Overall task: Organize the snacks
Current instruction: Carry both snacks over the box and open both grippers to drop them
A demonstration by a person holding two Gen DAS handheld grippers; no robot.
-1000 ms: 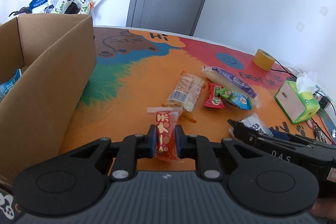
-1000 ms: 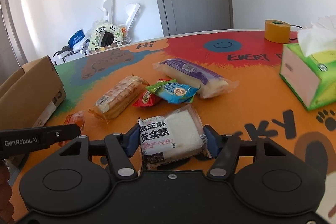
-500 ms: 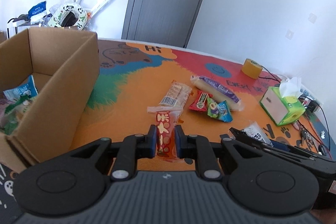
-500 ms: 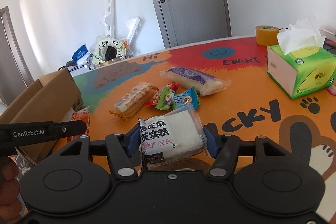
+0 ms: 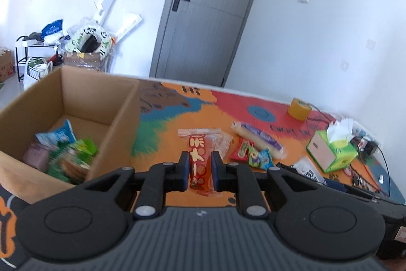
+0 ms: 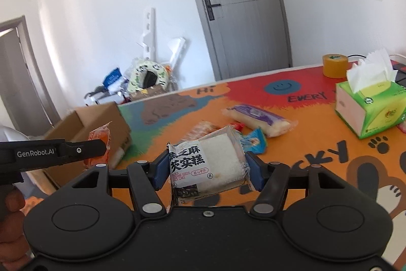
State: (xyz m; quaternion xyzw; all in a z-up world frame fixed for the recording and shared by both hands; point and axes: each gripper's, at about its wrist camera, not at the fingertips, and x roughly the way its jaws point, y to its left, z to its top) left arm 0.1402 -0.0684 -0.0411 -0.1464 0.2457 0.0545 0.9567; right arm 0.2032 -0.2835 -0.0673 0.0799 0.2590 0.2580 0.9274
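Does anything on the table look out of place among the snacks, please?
Yes: a roll of yellow tape and a green tissue box sit at the table's far right, and neither is a snack. The loose packets lie jumbled, some overlapping. Nothing looks spilled or torn.

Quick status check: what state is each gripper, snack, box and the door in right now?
left gripper: shut on red snack packet, lifted
right gripper: shut on black sesame rice cake, lifted
cardboard box: open, holding snacks
purple-wrapped roll: lying on table
tissue box: tissue sticking out
door: closed
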